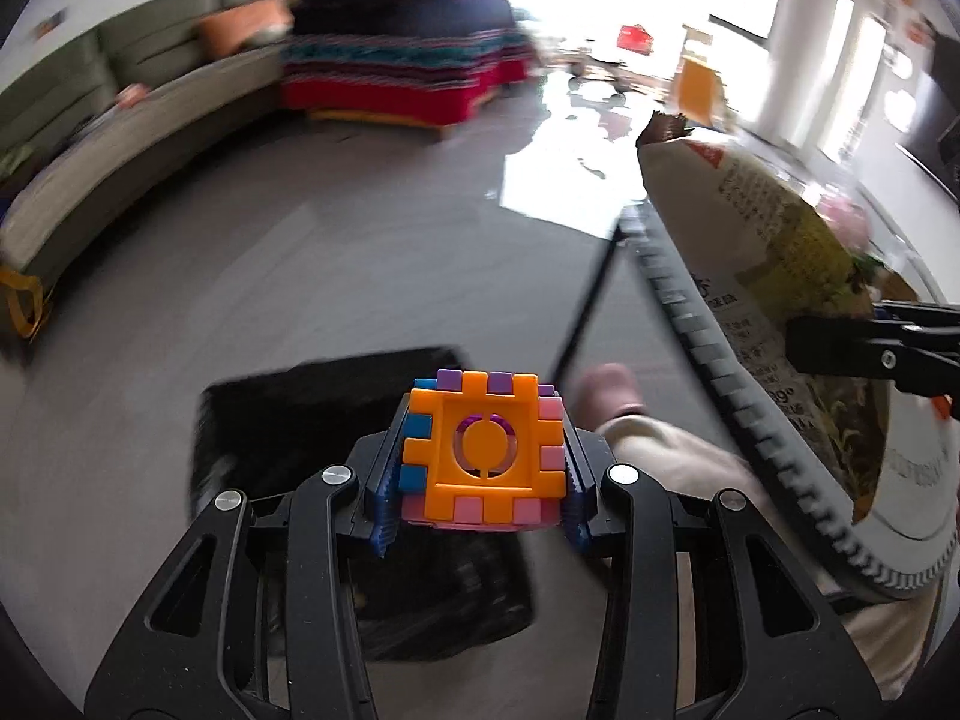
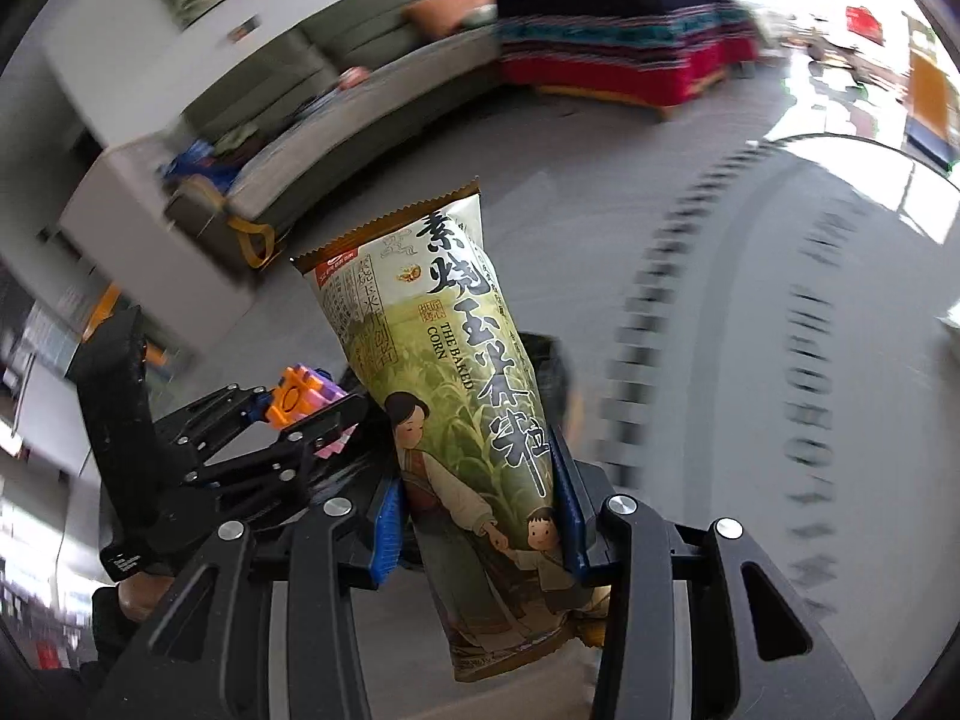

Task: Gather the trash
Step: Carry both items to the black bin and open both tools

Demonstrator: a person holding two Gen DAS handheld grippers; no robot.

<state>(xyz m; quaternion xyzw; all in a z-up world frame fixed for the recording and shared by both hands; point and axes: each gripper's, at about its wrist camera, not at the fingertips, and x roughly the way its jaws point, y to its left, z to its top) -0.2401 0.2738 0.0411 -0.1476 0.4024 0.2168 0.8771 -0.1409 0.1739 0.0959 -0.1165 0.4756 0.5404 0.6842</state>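
The left claw point(image 1: 483, 474) was closed on a plastic puzzle cube point(image 1: 483, 456), pads pressed to its sides, above a dark mat point(image 1: 336, 396) on the floor point(image 1: 300, 276). The right claw point(image 2: 480, 516) gripped a corn snack packet point(image 2: 444, 372) near its lower end, close beside a round white rim point(image 2: 750, 312). The tall packet could swing or slide from the pads because so little of it was held, and the cube's smooth faces could slip

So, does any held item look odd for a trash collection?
Yes. The left gripper is shut on a toy block cube, intact and colourful, which looks more like a toy than trash. The right gripper holds a snack bag, which fits.
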